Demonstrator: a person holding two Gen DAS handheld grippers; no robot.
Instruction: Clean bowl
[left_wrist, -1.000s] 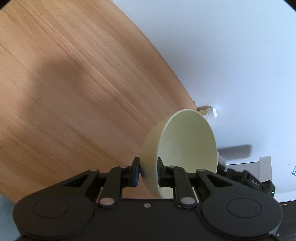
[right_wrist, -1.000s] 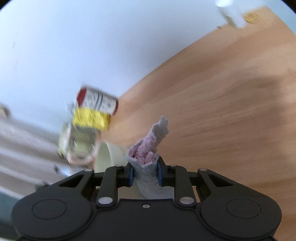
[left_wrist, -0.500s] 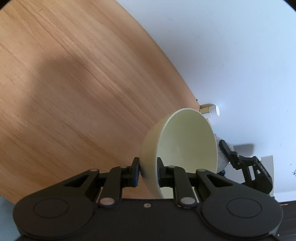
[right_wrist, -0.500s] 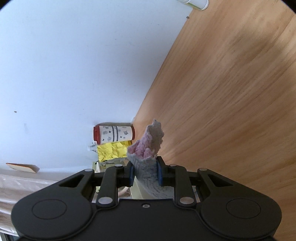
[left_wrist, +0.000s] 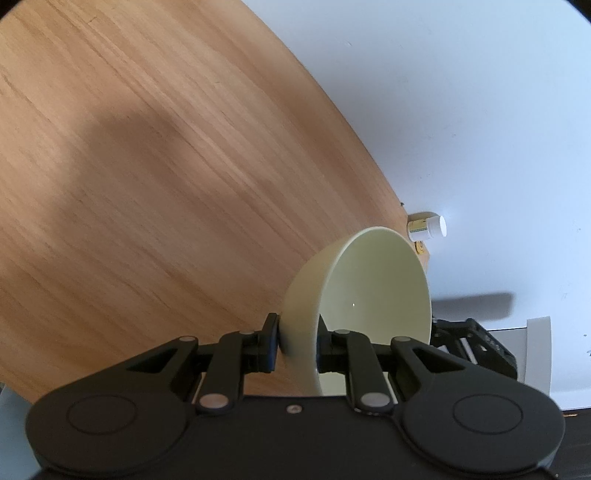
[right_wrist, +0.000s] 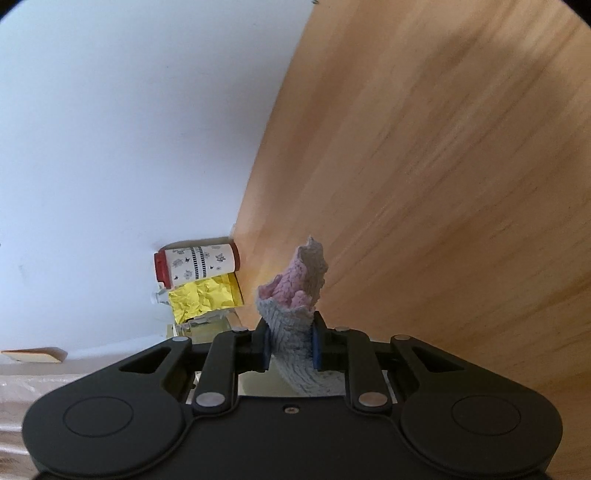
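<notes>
Your left gripper (left_wrist: 295, 341) is clamped on the wall of the pale green bowl (left_wrist: 373, 291): one finger presses the outer surface, the other sits inside against the inner surface, and the rim passes between them. The bowl is held tipped on its side, with its opening turned toward the white wall (left_wrist: 461, 110) and its outer curve toward the wooden table (left_wrist: 147, 166). No part of the bowl touches the table. The inside of the bowl shows a smooth surface with one small bright highlight.

Beyond the bowl rim, at the table edge, you see a small bottle with a white cap (left_wrist: 428, 227). Part of a black gripper frame (left_wrist: 476, 347) is visible behind the bowl, on the wall side.

Your right gripper (right_wrist: 289, 345) is closed tight on a grey and pink cloth (right_wrist: 295, 295). The cloth is pinched between the blue-padded fingers (right_wrist: 263, 345) and its free end stands up past the fingertips. The cloth hangs clear of the table.

On the wall side of the cloth, at the table edge, note a white patterned canister with a red lid (right_wrist: 197, 266), lying sideways in this view. Crumpled yellow foil (right_wrist: 205, 299) lies directly beside the canister, touching it.
</notes>
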